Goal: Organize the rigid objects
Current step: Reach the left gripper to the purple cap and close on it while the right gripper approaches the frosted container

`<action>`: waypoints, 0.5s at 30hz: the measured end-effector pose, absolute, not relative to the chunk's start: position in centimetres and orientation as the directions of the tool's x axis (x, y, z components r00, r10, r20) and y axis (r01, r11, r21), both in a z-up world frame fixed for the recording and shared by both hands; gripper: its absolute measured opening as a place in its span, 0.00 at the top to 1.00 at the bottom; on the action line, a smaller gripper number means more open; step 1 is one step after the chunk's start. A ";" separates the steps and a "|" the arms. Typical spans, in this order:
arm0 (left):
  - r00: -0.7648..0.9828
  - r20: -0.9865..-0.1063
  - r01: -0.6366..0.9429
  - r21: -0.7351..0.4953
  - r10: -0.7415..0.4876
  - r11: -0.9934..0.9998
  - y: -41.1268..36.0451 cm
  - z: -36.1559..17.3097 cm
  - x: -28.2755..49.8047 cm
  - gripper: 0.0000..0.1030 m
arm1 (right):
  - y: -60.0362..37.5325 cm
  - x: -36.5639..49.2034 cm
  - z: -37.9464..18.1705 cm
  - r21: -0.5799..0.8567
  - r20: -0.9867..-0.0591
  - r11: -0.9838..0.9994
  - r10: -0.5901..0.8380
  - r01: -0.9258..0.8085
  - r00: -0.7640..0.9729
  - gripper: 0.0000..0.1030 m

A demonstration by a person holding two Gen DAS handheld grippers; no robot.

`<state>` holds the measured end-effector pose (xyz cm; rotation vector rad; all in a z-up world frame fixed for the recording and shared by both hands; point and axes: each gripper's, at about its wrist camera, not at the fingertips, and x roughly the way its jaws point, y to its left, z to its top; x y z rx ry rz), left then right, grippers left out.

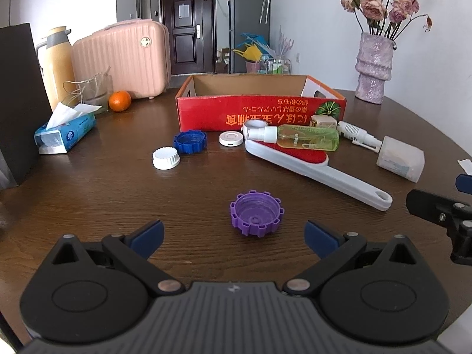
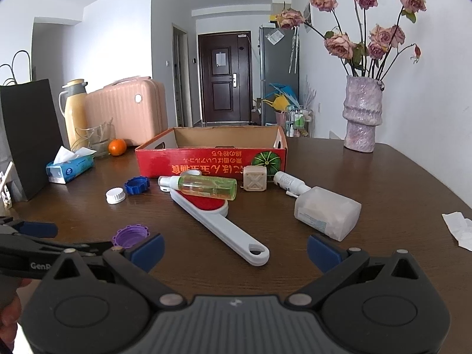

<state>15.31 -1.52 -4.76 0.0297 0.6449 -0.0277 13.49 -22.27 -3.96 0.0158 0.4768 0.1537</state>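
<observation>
Purple plastic, notched around its rim: the purple cap (image 1: 256,213) lies open side up on the wooden table (image 1: 118,194), directly ahead of the left gripper (image 1: 234,238) and just beyond its fingertips, slightly right of the midline. We find the left gripper released, jaws spread wide and empty, wider than the cap. The right gripper (image 2: 235,249) is likewise released and holds nothing; the grey handle of the lint brush (image 2: 224,227) points toward its gap. We judge the left gripper nearer the cap, and a short forward advance should bring the cap between its pads. Being round, the cap has no long axis to align with.

The red cardboard box (image 1: 259,112), open at the top, stands well beyond the cap at the far side of the clutter and is the likely destination. Between them lie the brush with the green spray bottle (image 1: 306,137) resting across its red pad, a blue cap (image 1: 189,142), a white cap (image 1: 166,158) and a white pump bottle (image 1: 398,157) on its side.

The left wrist view shows the whole cap and its hollow. The right wrist view shows it only in part, behind the right gripper's left pad, but shows the left gripper from the side, close to the cap.
</observation>
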 end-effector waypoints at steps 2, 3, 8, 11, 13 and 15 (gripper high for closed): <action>0.794 -0.608 0.036 0.022 -0.015 0.999 -1.7 -5.0 15.9 0.00 | -22.4 14.1 -4.2 0.053 -0.462 0.988 0.152 -0.144 0.874 0.00; 0.791 -0.612 0.035 0.025 -0.012 0.999 -1.8 -5.1 16.2 0.00 | -22.5 14.3 -4.3 0.054 -0.465 0.988 0.152 -0.143 0.872 0.00; 0.776 -0.630 0.034 0.037 -0.003 0.999 -2.2 -5.7 17.7 0.00 | -22.7 15.8 -4.8 0.064 -0.479 0.987 0.158 -0.145 0.863 0.00; 0.769 -0.639 0.030 0.040 0.003 0.999 -2.3 -6.0 18.5 0.00 | -22.9 16.7 -5.2 0.068 -0.489 0.987 0.163 -0.149 0.857 0.00; 0.763 -0.647 0.027 0.042 0.006 0.999 -2.3 -6.2 19.1 0.00 | -22.9 17.4 -5.3 0.070 -0.495 0.986 0.164 -0.148 0.853 0.00; 0.757 -0.653 0.026 0.047 0.011 0.999 -2.5 -6.4 19.7 0.00 | -23.0 17.8 -5.5 0.073 -0.500 0.986 0.166 -0.150 0.850 0.00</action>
